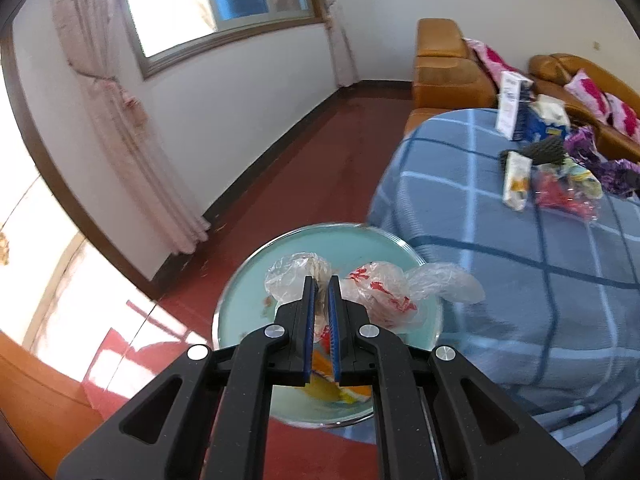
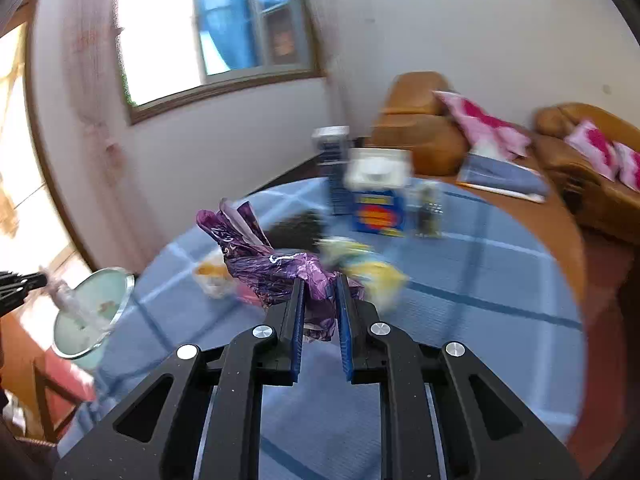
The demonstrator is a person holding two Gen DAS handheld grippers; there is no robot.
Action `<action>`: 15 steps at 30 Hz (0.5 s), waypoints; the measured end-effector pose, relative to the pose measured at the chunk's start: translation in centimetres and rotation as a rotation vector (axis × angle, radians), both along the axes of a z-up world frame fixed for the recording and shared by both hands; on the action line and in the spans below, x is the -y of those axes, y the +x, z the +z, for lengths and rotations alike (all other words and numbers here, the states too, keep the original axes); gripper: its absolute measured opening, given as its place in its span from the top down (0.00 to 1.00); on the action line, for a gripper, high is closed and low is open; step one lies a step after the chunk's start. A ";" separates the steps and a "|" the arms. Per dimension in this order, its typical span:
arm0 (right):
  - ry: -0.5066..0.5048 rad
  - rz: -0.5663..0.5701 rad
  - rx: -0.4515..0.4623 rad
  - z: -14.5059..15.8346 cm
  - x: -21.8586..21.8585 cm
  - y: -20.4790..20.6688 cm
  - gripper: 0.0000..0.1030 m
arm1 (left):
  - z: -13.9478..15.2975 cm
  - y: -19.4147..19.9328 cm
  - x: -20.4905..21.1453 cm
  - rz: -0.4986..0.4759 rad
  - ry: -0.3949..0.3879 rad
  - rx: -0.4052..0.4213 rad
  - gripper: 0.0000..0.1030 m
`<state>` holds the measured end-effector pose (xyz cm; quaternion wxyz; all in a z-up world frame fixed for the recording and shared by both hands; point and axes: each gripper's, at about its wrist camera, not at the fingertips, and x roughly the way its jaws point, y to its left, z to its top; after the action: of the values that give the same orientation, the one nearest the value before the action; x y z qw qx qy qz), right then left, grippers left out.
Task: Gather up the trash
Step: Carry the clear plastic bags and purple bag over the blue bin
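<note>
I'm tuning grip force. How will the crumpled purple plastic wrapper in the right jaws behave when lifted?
The crumpled purple plastic wrapper probably is floppy: it sags in folds outside the right gripper. Likely very light, being thin film. Its glossy surface may slip.

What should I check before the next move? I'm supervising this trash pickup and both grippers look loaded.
1. Left gripper shut on clear plastic bag: ok.
2. That bag hangs over the green bin: ok.
3. Right gripper shut on purple wrapper: ok.
4. Purple wrapper lifted free of the blue checked table: cannot tell, blurred.
5. Right gripper over the bin: not ok, it is above the table.
</note>
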<state>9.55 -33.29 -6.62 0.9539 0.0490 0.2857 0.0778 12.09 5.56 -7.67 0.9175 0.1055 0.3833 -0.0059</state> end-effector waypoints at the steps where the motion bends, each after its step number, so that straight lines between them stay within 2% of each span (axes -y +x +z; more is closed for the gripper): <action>1: -0.005 0.019 0.002 0.0 -0.8 0.4 0.84 | -0.1 0.0 -0.6 0.017 0.006 -0.002 0.94; 8: -0.069 0.215 -0.001 -0.1 -9.0 3.4 0.84 | -0.9 -0.3 -3.3 0.085 0.023 -0.017 0.94; 15: -0.110 0.333 0.002 -0.7 -14.1 4.6 0.84 | -1.0 -0.6 -5.3 0.148 0.050 -0.006 0.94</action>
<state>14.12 -19.23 -7.30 0.9294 -0.0514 0.2926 0.2189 11.44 10.91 -8.62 0.9114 0.0998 0.3930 0.0710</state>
